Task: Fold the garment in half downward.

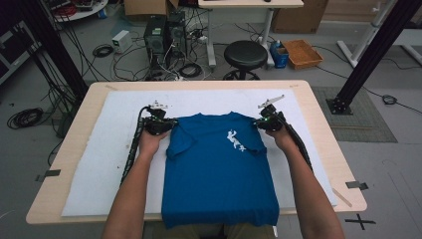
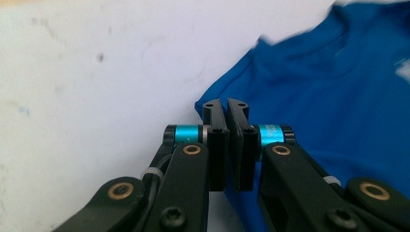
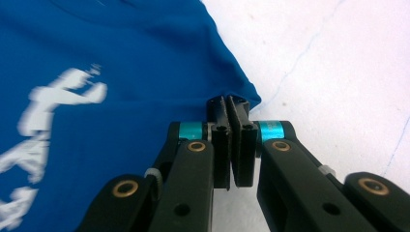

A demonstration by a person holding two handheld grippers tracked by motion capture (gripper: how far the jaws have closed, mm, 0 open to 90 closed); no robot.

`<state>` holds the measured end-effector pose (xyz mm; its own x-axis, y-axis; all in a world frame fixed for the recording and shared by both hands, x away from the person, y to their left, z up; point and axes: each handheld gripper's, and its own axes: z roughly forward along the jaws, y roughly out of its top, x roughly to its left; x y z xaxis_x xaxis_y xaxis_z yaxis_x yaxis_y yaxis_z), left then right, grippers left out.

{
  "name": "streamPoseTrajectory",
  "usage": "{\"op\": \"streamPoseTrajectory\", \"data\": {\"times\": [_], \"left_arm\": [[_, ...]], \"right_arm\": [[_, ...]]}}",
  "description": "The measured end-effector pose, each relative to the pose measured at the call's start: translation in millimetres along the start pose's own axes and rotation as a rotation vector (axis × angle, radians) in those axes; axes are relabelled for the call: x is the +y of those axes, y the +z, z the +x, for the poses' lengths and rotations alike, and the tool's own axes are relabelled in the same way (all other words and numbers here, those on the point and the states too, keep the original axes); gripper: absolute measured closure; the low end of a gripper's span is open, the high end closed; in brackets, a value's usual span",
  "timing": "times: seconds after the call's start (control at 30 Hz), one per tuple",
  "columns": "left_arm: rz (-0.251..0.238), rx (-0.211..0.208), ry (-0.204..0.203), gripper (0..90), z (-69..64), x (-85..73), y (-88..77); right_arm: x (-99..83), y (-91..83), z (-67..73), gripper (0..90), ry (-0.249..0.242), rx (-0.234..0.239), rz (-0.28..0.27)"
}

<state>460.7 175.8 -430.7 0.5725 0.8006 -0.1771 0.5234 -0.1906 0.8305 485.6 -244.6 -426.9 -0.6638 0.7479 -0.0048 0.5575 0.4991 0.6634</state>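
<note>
Blue T-shirt [image 1: 219, 169] lies flat on the white mat [image 1: 99, 164] covering the surface, centred between the left and right edges — collar end toward the far edge, hem hanging just over the near edge. White print [image 1: 236, 140] faces up, right of the shirt's middle. One sleeve on the left side is folded in onto the body.

Left gripper [image 1: 158, 124] sits at the shirt's far-left corner; in the left gripper view its fingers [image 2: 215, 140] are closed together, with the cloth edge right at the tips — pinching fabric, by the look. Right gripper [image 1: 268, 122] is at the far-right corner; its fingers [image 3: 222, 150] are likewise pressed shut on the shirt's corner.

Handling judgement: light, soft, limp knit. It will sag and drape when lifted, won't hold shape, not fragile, not slippery against the mat. A thin pinch could slip out if tugged hard. Best holds are the shoulder corners or seams, one per gripper, kept evenly taut so the cloth doesn't bunch.
</note>
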Motion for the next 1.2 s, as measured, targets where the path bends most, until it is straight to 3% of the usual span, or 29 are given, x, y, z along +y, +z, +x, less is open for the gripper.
{"op": "streamPoseTrajectory", "data": {"times": [0.03, 0.07, 0.1, 0.2, 0.33, 0.37, 0.4, 0.47, 0.57, 0.67, 0.7, 0.73, 0.93, 0.97, 1.03, 1.07, 1.1, 1.13, 1.2], "left_arm": [[-0.018, -0.029, 0.004, 86.7, -0.2, 2.1, -5.4], [-0.018, -0.029, 0.004, 86.7, -0.2, 2.1, -5.4], [-0.057, -0.097, 0.016, 86.7, -2.4, 4.1, -16.8], [-0.094, -0.187, 0.029, 86.7, -8.1, 1.4, -34.2], [-0.104, -0.228, 0.053, 86.6, -16.8, -8.1, -50.9], [-0.121, -0.262, 0.069, 86.6, -24.1, -18.3, -62.2], [-0.121, -0.262, 0.069, 86.6, -24.1, -18.3, -62.2], [-0.119, -0.300, 0.093, 86.6, -34.5, -35.2, -76.6], [-0.137, -0.320, 0.088, 86.6, -38.9, -45.6, -86.2], [-0.155, -0.346, 0.081, 86.6, -48.7, -68.2, -104.5], [-0.155, -0.346, 0.081, 86.6, -48.7, -68.2, -104.5], [-0.142, -0.360, 0.081, 86.6, -53.0, -79.5, -109.9], [-0.102, -0.403, 0.104, 86.5, -63.3, -100.5, -118.7], [-0.068, -0.413, 0.116, 86.5, -66.6, -107.1, -119.7], [-0.049, -0.418, 0.120, 85.4, -68.0, -109.3, -119.9], [-0.033, -0.405, 0.089, 79.3, -69.0, -109.3, -119.7], [-0.027, -0.364, 0.047, 61.7, -67.0, -106.3, -119.4], [-0.024, -0.309, 0.002, 48.3, -64.4, -101.8, -118.9], [-0.038, -0.210, -0.025, 38.0, -59.8, -91.5, -116.6]], "right_arm": [[-0.2, -4.8, 0.3, 88.5, -0.006, 0.015, -0.016], [-0.2, -4.8, 0.3, 88.5, -0.006, 0.015, -0.016], [-1.8, -15.7, 1.1, 88.5, -0.013, 0.045, -0.052], [-8.5, -33.4, 4.4, 88.5, -0.017, 0.101, -0.114], [-26.2, -56.9, 11.4, 88.6, -0.013, 0.157, -0.179], [-32.6, -62.8, 13.9, 88.5, -0.003, 0.176, -0.203], [-32.6, -62.8, 13.9, 88.5, -0.003, 0.176, -0.203], [-52.8, -76.6, 24.2, 88.6, -0.011, 0.218, -0.246], [-64.9, -83.9, 32.4, 88.6, -0.015, 0.239, -0.252], [-85.6, -99.1, 50.2, 88.5, -0.065, 0.262, -0.257], [-85.6, -99.1, 50.2, 88.5, -0.065, 0.262, -0.257], [-95.5, -103.2, 57.5, 88.6, -0.090, 0.279, -0.243], [-120.3, -107.1, 76.2, 88.6, -0.128, 0.329, -0.191], [-123.7, -106.8, 78.5, 88.6, -0.137, 0.329, -0.175], [-130.4, -105.2, 81.5, 88.2, -0.142, 0.325, -0.142], [-132.9, -104.2, 81.3, 82.4, -0.134, 0.323, -0.133], [-133.7, -103.5, 79.9, 70.9, -0.107, 0.326, -0.132], [-132.3, -103.6, 77.5, 65.0, -0.066, 0.334, -0.135], [-125.6, -105.3, 73.2, 54.0, -0.015, 0.325, -0.186]]}}
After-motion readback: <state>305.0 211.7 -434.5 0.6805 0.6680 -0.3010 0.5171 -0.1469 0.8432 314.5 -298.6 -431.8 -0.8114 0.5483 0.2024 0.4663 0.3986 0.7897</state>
